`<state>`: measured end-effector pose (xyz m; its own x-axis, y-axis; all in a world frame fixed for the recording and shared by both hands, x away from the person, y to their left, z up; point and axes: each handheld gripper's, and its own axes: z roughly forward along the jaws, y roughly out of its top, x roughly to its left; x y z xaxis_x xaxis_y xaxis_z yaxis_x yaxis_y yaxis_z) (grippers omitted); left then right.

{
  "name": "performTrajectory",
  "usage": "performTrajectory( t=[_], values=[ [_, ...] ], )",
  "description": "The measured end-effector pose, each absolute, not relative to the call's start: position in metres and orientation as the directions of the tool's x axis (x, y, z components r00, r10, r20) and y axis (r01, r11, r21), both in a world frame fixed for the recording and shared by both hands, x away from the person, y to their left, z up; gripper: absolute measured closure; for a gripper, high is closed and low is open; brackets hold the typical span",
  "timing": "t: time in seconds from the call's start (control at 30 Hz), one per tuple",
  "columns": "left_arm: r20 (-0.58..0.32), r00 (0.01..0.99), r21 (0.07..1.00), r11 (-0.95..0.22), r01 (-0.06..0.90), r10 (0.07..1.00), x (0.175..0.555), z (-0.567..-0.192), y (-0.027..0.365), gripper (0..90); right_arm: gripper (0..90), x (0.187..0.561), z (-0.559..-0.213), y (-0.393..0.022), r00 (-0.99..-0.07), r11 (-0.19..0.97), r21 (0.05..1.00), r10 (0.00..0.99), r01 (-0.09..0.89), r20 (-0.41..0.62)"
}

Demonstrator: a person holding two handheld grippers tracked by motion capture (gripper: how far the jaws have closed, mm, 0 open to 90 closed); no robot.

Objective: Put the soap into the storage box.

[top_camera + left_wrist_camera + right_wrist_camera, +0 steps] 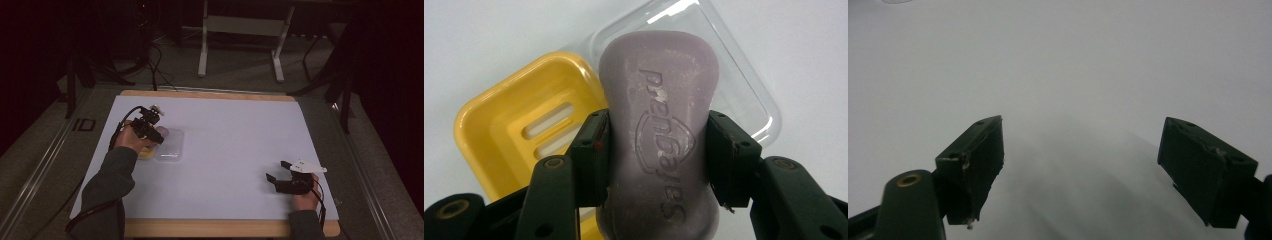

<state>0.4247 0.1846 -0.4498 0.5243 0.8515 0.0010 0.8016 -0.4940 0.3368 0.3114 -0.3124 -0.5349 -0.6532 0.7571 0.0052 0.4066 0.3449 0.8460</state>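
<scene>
Overhead, left claw (658, 145) grips soap (659, 125) above dishes.

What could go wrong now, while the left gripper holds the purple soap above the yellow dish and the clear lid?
1. The left gripper clamps the purple soap bar only at its narrow middle; soap is smooth, so it may slip or tilt.
2. The yellow soap dish and clear lid lie close together below; a drop might land on the lid or a rim.
3. The right gripper rests open far away, so nothing steadies the light dish.
</scene>
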Motion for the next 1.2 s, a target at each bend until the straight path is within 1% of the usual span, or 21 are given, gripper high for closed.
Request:
performTrajectory(
  t=[0.57, 0.83, 1.2],
  values=[
    [-0.014, 0.454, 0.354, -0.42, 0.836, 0.891, 0.43, -0.45, 0.199, 49.6, 18.2, 0.311, -0.535, -0.313, -0.653, 0.344, 0.846, 0.757, 0.407, 0.006],
    [-0.004, 0.412, 0.354, -0.384, 0.853, 0.911, 0.431, -0.451, 0.201, 49.6, 18.2, 0.311, -0.535, -0.313, -0.653, 0.344, 0.846, 0.757, 0.407, 0.006],
    [-0.001, 0.406, 0.361, -0.379, 0.852, 0.914, 0.432, -0.452, 0.2, 49.6, 18.2, 0.311, -0.535, -0.313, -0.653, 0.342, 0.847, 0.757, 0.407, 0.009]
  ],
)
